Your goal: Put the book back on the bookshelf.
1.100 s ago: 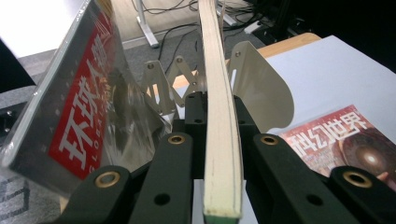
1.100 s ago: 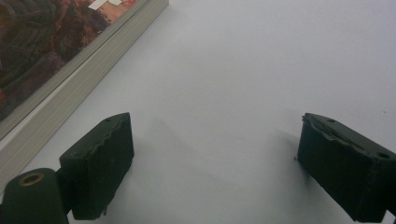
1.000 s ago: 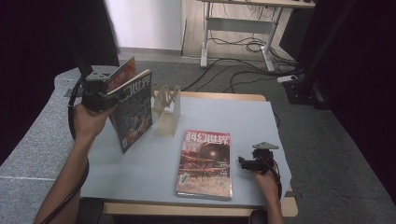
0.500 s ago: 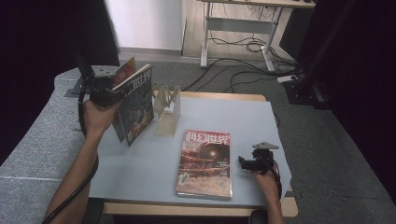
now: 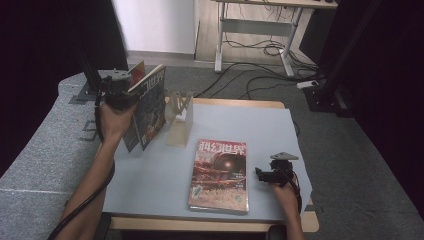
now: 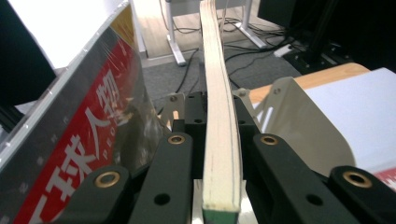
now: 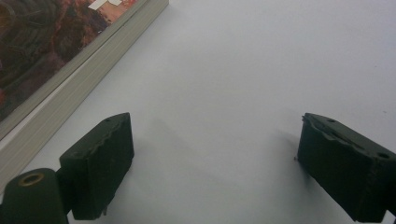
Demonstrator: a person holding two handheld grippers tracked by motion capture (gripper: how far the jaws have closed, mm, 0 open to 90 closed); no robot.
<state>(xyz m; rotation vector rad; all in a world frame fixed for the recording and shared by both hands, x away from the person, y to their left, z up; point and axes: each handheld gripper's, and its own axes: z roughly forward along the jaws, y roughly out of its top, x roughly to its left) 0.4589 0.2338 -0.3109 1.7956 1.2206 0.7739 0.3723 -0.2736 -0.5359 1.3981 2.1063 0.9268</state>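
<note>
A magazine [image 5: 149,107] is pinched by the left gripper [image 5: 121,90] and held upright above the far left corner of the tabletop [image 5: 150,185], just left of a pale bookend [image 5: 179,117]; in the left gripper view its page edges [image 6: 219,130] are seen clamped between the black jaws, with a second, red-lettered magazine [image 6: 79,140] leaning at the left. The right gripper [image 5: 272,172] is rested near the right edge of the tabletop with its jaws spread and nothing between them, just right of a magazine lying flat [image 5: 220,175].
</note>
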